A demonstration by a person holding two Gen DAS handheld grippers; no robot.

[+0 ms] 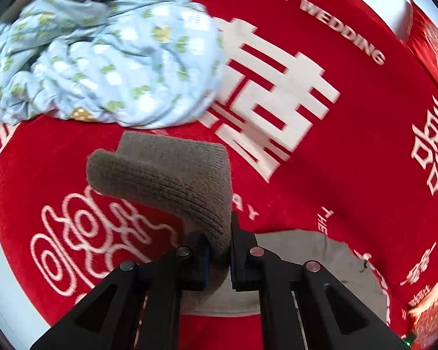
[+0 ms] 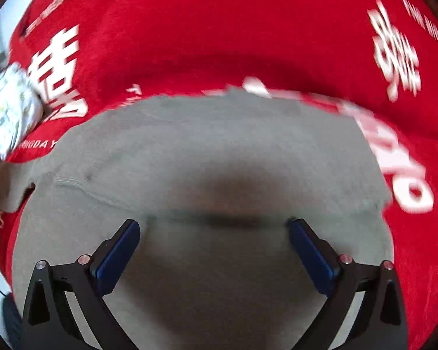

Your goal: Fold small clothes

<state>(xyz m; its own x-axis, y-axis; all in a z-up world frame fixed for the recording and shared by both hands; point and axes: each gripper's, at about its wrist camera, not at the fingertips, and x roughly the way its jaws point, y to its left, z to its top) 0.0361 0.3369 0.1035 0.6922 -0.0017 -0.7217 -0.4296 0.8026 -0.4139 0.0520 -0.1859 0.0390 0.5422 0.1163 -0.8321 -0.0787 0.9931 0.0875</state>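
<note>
A grey-brown garment (image 2: pixel 213 157) lies spread on the red cloth (image 2: pixel 219 29). My left gripper (image 1: pixel 220 250) is shut on its ribbed knit cuff (image 1: pixel 166 172), which is lifted above the cloth and curls forward over the fingers. The rest of the garment (image 1: pixel 312 265) lies flat under and right of the left gripper. My right gripper (image 2: pixel 214 227) is open wide and empty, its blue pads (image 2: pixel 118 256) just above the flat part of the garment. A fold line crosses the fabric between the fingertips.
A crumpled light-blue floral garment (image 1: pixel 108 55) lies at the far left of the red cloth with white lettering (image 1: pixel 271 93); it also shows in the right wrist view (image 2: pixel 11 110). The white table edge (image 1: pixel 3 291) shows beyond the cloth.
</note>
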